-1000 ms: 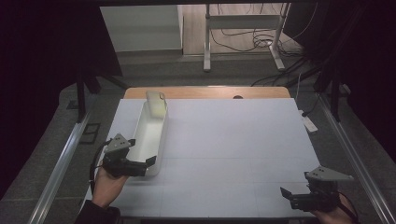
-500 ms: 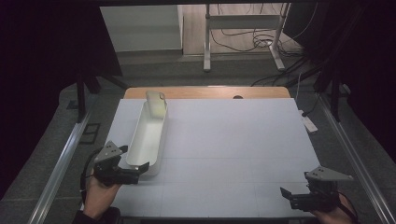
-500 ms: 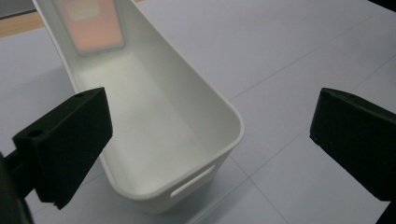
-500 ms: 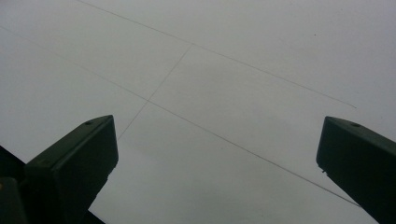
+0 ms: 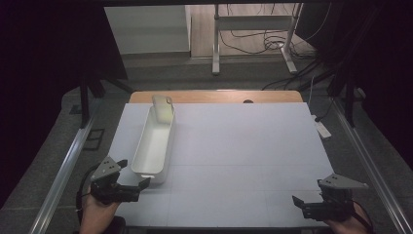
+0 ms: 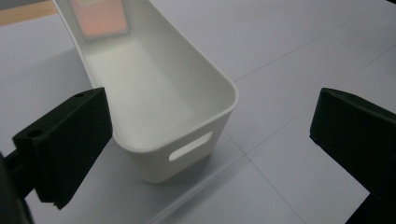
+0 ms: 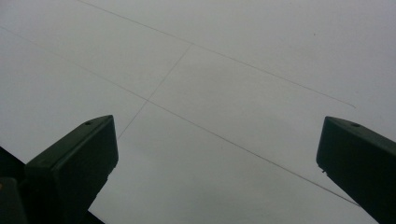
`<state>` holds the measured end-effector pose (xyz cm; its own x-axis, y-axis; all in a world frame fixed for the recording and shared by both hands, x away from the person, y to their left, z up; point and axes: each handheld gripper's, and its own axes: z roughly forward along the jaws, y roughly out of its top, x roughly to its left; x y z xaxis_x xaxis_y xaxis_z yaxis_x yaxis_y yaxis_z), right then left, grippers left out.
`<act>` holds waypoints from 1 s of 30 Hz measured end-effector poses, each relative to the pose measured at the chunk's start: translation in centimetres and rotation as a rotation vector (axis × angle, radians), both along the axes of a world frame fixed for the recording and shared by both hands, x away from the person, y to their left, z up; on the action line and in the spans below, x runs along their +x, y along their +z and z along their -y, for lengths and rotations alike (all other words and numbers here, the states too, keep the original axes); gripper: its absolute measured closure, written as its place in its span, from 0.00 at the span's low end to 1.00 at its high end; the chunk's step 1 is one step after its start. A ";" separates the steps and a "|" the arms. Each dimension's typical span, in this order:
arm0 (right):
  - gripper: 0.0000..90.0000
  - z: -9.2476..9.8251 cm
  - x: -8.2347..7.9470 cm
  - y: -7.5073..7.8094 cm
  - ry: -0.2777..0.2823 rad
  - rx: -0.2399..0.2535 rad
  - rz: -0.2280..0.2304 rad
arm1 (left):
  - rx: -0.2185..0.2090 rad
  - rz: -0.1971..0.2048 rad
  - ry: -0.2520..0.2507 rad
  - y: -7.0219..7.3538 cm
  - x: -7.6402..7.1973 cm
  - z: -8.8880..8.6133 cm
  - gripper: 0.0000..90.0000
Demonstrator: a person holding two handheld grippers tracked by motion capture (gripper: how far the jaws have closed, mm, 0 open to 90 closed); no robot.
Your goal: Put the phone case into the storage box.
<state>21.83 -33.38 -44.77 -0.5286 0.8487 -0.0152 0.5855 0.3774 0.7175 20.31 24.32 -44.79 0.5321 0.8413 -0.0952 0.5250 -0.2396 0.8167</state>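
Jaws of the left gripper (image 5: 139,184) stand spread wide and hold nothing, and in the left gripper view the near end of the white bin (image 6: 159,107) sits between and just beyond them, apart from both pads. That long, narrow bin (image 5: 155,141) lies on the left part of the tabletop (image 5: 253,161), its long axis running from near to far with a slight lean to the right at the far end. Its near short wall carries a slot handle (image 6: 190,145), and that wall faces the left gripper almost squarely. A pale, flat phone-like object (image 5: 163,106) leans at the bin's far end, its upper part above the rim; what it is exactly I cannot tell.

So the bin lies straight ahead of the left jaws, a little to the far side, and a short move forward would probably bring the near wall between them. The left gripper is by far the nearer one.

At the near right corner, the right gripper (image 5: 298,201) is well apart from the bin, its jaws likewise spread and empty over bare tabletop (image 7: 224,84), where just thin seam lines cross.
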 end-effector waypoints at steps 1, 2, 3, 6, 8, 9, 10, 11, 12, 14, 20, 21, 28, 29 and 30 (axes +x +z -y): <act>0.00 0.0 0.0 0.0 0.000 -0.001 0.000 | -0.001 0.000 0.002 0.0 -0.1 -0.1 0.00; 0.00 0.0 0.0 0.0 0.000 -0.001 -0.001 | -0.005 0.000 0.004 -0.1 -0.3 -0.2 0.00; 0.00 0.0 0.0 0.0 0.000 0.000 -0.001 | -0.005 -0.001 0.005 -0.1 -0.4 -0.2 0.00; 0.00 0.0 0.0 0.0 -0.002 0.001 -0.002 | -0.005 -0.002 0.009 -0.2 -0.8 -0.3 0.00; 0.00 0.0 0.0 0.0 -0.002 0.001 -0.003 | -0.005 -0.002 0.013 -0.2 -1.0 -0.4 0.00; 0.00 0.0 0.0 0.0 -0.002 0.000 -0.003 | -0.003 -0.004 0.012 -0.3 -1.1 -0.4 0.00; 0.00 0.0 0.0 0.0 -0.002 0.000 -0.003 | -0.003 -0.005 0.014 -0.3 -1.3 -0.5 0.00; 0.00 0.0 0.0 0.0 -0.002 0.000 -0.003 | -0.001 -0.005 0.016 -0.3 -1.4 -0.5 0.00; 0.00 0.0 0.0 0.0 -0.002 0.000 -0.003 | -0.001 -0.006 0.017 -0.3 -1.5 -0.6 0.00; 0.00 0.0 0.0 0.0 -0.003 0.001 -0.003 | 0.003 -0.008 0.019 -0.4 -1.7 -0.6 0.00; 0.00 0.0 0.0 0.0 -0.004 0.003 -0.005 | 0.014 -0.018 0.028 -0.6 -2.3 -0.8 0.00; 0.00 0.0 0.1 0.0 -0.005 0.003 -0.005 | 0.015 -0.019 0.030 -0.6 -2.4 -0.8 0.00; 0.00 0.0 0.1 0.0 -0.005 0.002 -0.005 | 0.029 -0.029 0.036 -0.8 -2.8 -0.9 0.00; 0.00 0.0 0.1 0.0 -0.005 0.002 -0.005 | 0.030 -0.031 0.038 -0.9 -2.9 -0.9 0.00; 0.00 0.0 0.1 0.0 -0.006 0.002 -0.006 | 0.034 -0.035 0.039 -0.9 -3.0 -0.9 0.00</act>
